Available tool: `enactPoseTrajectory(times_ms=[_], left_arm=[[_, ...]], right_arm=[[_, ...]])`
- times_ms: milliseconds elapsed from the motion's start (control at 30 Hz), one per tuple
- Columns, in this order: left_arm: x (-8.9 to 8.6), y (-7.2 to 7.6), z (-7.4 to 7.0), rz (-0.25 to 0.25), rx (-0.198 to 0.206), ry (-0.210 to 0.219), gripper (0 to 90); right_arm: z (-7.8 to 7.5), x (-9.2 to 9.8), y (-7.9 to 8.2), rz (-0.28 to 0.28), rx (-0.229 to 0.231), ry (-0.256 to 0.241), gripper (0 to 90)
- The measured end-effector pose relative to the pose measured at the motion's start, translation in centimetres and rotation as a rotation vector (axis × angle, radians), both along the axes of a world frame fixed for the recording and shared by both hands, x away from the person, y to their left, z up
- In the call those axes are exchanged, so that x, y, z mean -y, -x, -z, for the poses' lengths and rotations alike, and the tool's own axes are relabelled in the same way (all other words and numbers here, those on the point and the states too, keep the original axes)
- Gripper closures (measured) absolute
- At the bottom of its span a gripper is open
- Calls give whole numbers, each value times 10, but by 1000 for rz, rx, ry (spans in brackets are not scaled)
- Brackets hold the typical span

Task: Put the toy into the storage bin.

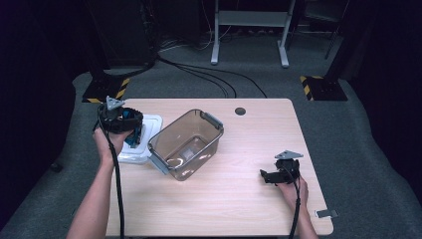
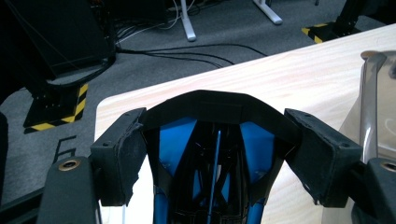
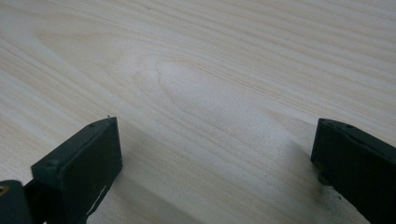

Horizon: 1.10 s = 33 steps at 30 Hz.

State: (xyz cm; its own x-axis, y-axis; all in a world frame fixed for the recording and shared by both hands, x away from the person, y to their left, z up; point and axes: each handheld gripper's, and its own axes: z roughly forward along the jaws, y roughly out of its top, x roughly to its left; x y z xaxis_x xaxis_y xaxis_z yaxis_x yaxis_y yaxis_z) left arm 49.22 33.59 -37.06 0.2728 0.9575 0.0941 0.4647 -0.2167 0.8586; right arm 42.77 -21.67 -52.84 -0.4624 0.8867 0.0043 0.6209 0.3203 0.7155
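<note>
My left gripper (image 1: 128, 127) is at the table's left side, held above a white lid (image 1: 149, 144). It is shut on a black and blue object (image 1: 134, 133). In the left gripper view both pads press the sides of this black-framed object with blue panels (image 2: 215, 105), and my left gripper (image 2: 217, 147) holds it upright. A clear brownish bin (image 1: 186, 144) with grey handles sits tilted at the table's centre, and its wall (image 2: 373, 107) rises just right of the held object. My right gripper (image 1: 267, 175) rests low at the right front, open, with bare wood between its jaws (image 3: 215, 154).
The light wooden table (image 1: 234, 199) has a round cable hole (image 1: 240, 111) at the back. A small silver clip (image 1: 326, 213) lies near the front right corner. Cables, yellow-black striped stand bases and a grey frame stand on the carpet behind the table.
</note>
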Motion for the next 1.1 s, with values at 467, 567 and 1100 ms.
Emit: enactPoseTrajectory(times_ms=[467,567,1100], left_arm=[[12,-18,-8,-19,36,23,251],[17,-21,-12,-17,35,25,251],[46,-30,-43,30,102,32,251]], right_arm=[[0,0,0,0,0,0,10],[0,0,0,1,-1,-1,10],[0,0,0,0,-3,-1,12]])
